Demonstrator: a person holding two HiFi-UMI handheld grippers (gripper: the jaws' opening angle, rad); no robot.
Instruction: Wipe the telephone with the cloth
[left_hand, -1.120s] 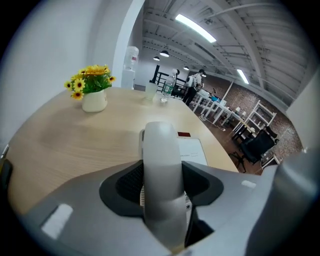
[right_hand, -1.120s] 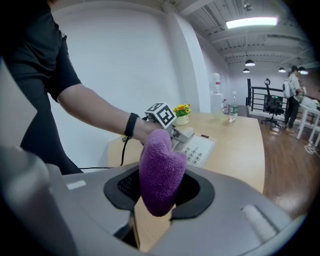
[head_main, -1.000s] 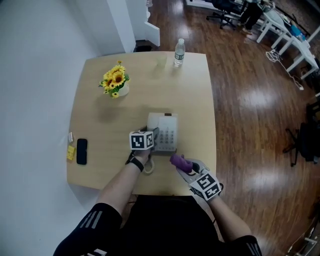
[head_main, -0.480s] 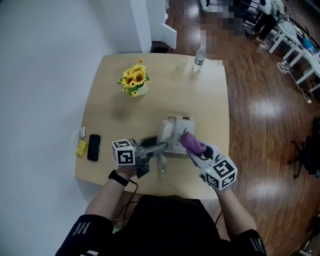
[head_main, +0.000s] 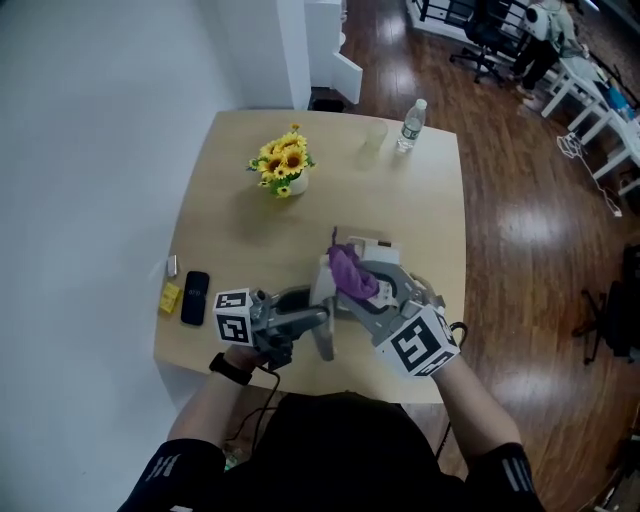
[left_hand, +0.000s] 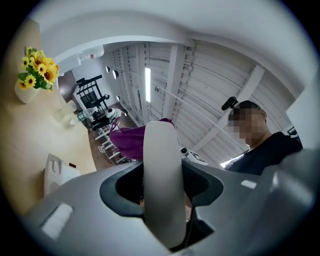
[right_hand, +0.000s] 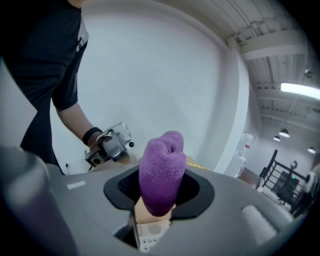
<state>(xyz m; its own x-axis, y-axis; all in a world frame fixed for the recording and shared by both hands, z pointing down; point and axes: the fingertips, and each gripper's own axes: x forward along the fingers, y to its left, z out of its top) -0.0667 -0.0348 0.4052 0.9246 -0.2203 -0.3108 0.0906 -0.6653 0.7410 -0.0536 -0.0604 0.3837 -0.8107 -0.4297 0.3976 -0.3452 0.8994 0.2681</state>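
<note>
- The left claw (head_main: 312, 320) is shut tight on the white handset (left_hand: 161, 185), held up off the phone (head_main: 384, 249).
- The phone sits at 5 o'clock from the flowers (head_main: 283, 160).
- The right claw (head_main: 362, 296) pinches the cloth (head_main: 350, 272), just beside the handset.
- The handset looks hard and smooth, so grip its middle. The cloth is soft.
</note>
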